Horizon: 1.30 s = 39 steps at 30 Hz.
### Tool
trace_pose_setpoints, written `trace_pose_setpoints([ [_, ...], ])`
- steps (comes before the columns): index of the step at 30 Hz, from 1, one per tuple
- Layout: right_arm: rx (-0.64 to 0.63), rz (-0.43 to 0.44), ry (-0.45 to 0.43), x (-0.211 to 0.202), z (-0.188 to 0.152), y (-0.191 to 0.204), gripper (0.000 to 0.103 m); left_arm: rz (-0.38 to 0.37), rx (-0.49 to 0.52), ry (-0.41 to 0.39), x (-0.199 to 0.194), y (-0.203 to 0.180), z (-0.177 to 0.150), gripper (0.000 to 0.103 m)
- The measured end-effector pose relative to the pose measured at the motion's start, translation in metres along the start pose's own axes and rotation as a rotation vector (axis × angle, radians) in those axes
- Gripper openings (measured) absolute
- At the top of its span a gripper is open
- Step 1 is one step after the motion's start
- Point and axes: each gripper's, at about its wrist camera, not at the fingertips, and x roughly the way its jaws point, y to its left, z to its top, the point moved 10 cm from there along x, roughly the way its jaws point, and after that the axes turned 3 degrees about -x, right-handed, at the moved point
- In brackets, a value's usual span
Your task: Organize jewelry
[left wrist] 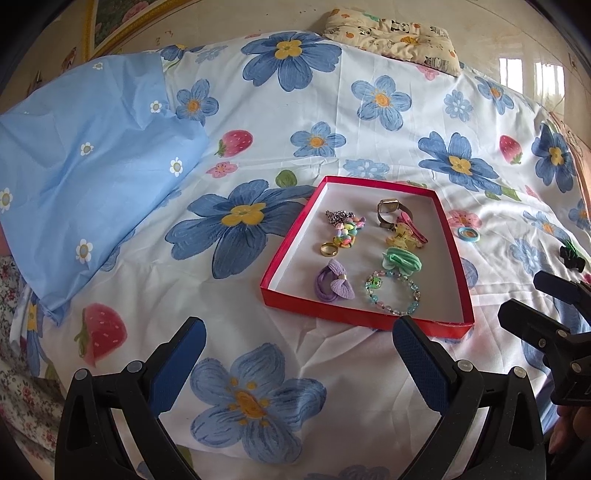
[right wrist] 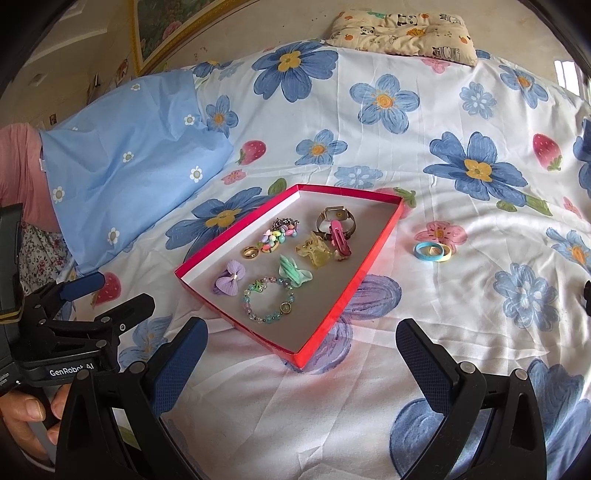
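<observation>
Bed fills frame, white sheet (left wrist: 303, 110) with blue flowers, strawberries. Light-blue pillow (left wrist: 92, 177) at left. Small cream panda-print cushion (left wrist: 395, 37) top centre, against beige wall (right wrist: 258, 26). Gold-framed picture (right wrist: 162, 33) upper left. Bright window (left wrist: 532, 77) upper right; daylight.

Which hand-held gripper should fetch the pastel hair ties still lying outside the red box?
Probably the right hand-held gripper: the hair ties lie right of the red box, on its side, and it is open.
</observation>
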Motion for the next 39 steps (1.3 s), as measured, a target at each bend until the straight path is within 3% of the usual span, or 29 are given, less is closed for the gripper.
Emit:
trace_pose_setpoints([
  [39,0.002,0.009,-0.005,-0.0013,0.0073,0.0077,0.103,-0.007,-0.009,0.004,0.0015,-0.001,0.0016,0.102],
])
